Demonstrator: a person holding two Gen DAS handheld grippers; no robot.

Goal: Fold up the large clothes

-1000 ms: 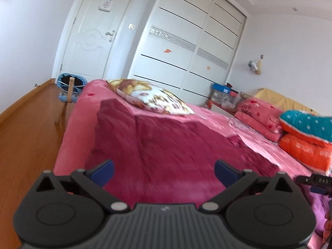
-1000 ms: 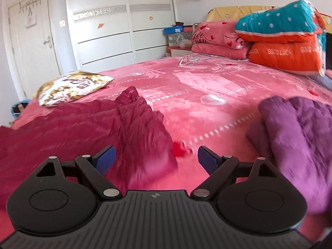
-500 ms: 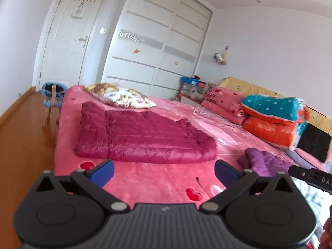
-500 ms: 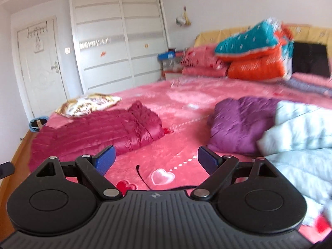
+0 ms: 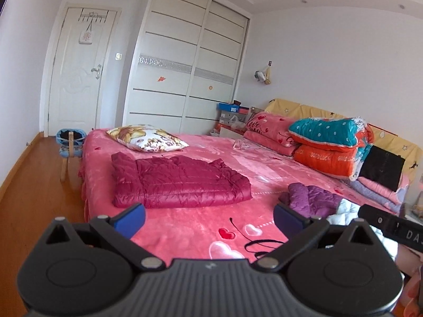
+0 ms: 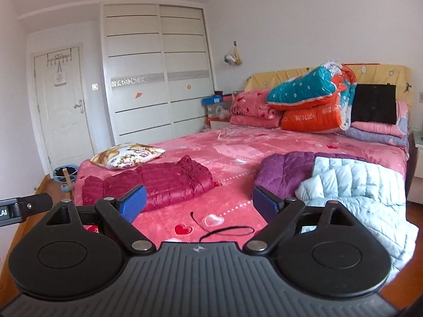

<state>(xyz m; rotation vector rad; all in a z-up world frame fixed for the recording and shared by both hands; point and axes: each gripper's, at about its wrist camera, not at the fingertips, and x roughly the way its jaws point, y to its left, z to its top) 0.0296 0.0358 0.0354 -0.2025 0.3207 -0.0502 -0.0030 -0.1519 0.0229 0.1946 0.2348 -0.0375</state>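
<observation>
**A:** ok so going left to right on the bed: the floral pillow [image 5: 147, 137] sits near the left corner, then just in front of it there's the red jacket [image 5: 179, 182], folded into a flat-ish block on the pink bedspread [image 5: 201, 227].

**B:** yep, same from the right camera. Red jacket [image 6: 156, 182] lies left of centre, well apart from both claws. Further right there's the purple jacket [image 6: 285, 169] bunched up, and the pale blue jacket [image 6: 354, 185] lies partly over it and hangs off the bed edge.

**A:** and the claws?

**B:** left gripper [image 5: 208, 218] has its blue pads spread wide with nothing between them, held above the near edge of the bed. Right gripper [image 6: 199, 206] is the same, spread wide and holding nothing.

**A:** there's also a black string [image 6: 224, 229] lying in a loop on the bedspread near the heart prints, between the right claw's fingers in view. Stacked quilts [image 5: 330, 145] are piled far right by the headboard.
</observation>
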